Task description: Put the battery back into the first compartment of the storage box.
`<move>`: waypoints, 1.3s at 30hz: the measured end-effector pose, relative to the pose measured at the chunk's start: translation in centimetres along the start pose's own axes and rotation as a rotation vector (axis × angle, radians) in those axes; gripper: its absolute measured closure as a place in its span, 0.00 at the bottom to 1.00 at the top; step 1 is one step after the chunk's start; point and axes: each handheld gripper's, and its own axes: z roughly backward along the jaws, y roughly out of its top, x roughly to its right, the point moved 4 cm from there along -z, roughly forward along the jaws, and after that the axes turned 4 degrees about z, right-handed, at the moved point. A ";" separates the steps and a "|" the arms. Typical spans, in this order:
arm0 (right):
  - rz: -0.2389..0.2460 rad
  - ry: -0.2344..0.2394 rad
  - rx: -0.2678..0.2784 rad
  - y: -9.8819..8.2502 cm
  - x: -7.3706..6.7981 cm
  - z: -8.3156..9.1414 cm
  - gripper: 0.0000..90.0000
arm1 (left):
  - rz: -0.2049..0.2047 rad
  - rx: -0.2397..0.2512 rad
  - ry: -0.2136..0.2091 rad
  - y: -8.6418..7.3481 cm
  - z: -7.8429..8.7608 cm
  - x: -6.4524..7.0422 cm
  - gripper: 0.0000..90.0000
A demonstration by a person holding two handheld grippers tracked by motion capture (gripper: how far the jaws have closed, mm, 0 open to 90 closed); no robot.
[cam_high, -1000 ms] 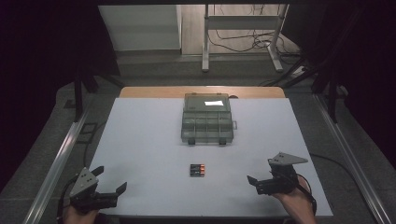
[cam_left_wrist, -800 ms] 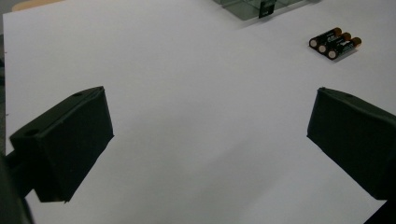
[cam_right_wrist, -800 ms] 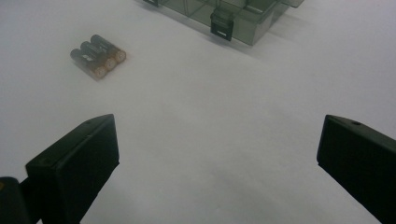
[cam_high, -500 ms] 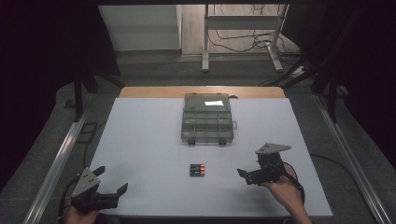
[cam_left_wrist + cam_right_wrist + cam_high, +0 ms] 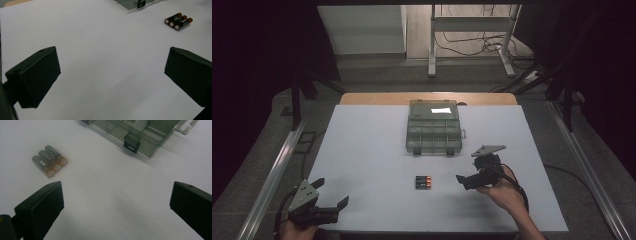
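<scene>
Room's pretty dark all around the white table (image 5: 362,150), which is lit evenly from above. There's a bright glare patch on the organizer box (image 5: 434,127) lid. Both gripper views are soft, jaws blurry, shadows faint.

Taking the batteries (image 5: 423,181) as the landmark: bare white table (image 5: 362,155) lies open on every side of them. To their left the sheet runs free as far as the left gripper (image 5: 331,209), well apart at the near corner. To their right the right gripper (image 5: 465,181), jaws spread wide, sits near with clear surface between. Beyond them the compartment box (image 5: 434,131) blocks the far side, with an open strip between.
</scene>
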 end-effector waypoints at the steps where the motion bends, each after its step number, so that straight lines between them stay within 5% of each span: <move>1: 0.008 0.006 -0.015 0.4 -0.2 -0.5 0.00 | -0.001 0.000 0.000 0.0 0.0 0.0 0.01; 23: 0.110 0.092 -0.108 4.3 -2.9 -5.3 0.11 | -0.025 -0.005 -0.003 0.0 -0.1 0.2 0.01; 39: 0.281 0.172 -0.213 6.4 -6.1 -8.2 0.57 | -0.041 -0.005 0.003 0.0 0.0 0.4 0.01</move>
